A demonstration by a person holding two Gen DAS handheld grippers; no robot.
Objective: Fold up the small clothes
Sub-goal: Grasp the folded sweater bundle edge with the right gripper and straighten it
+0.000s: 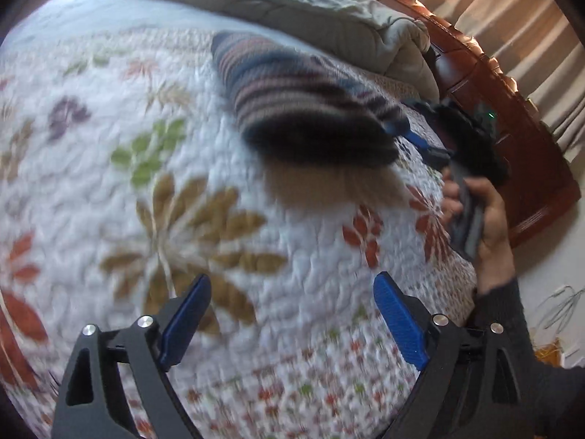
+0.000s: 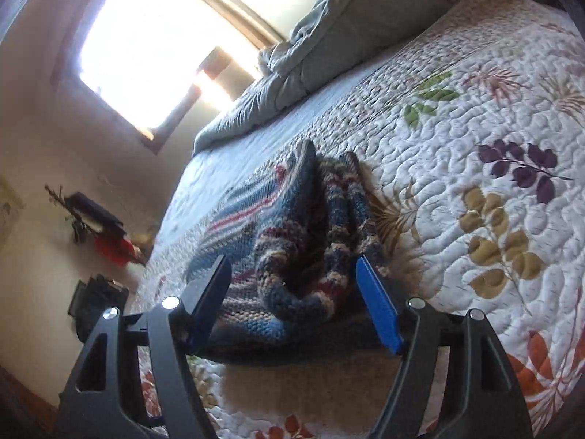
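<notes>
A small striped knitted garment (image 2: 289,241) in blue, red and beige lies partly on the floral quilt (image 2: 475,139), its near end lifted off the bed. My right gripper (image 2: 292,292) has its blue fingers on either side of that bunched near end, wide apart. In the left wrist view the garment (image 1: 292,98) hangs above its shadow, with the right gripper (image 1: 420,142) at its right end, held by a hand (image 1: 486,216). My left gripper (image 1: 292,322) is open and empty, above the quilt (image 1: 109,183) and short of the garment.
A grey comforter (image 1: 292,3) is bunched at the far end of the bed. A red-brown wooden footboard (image 1: 512,128) runs along the right side with curtains (image 1: 530,18) behind. A bright window (image 2: 146,47) and a wall shelf (image 2: 95,219) are on the left.
</notes>
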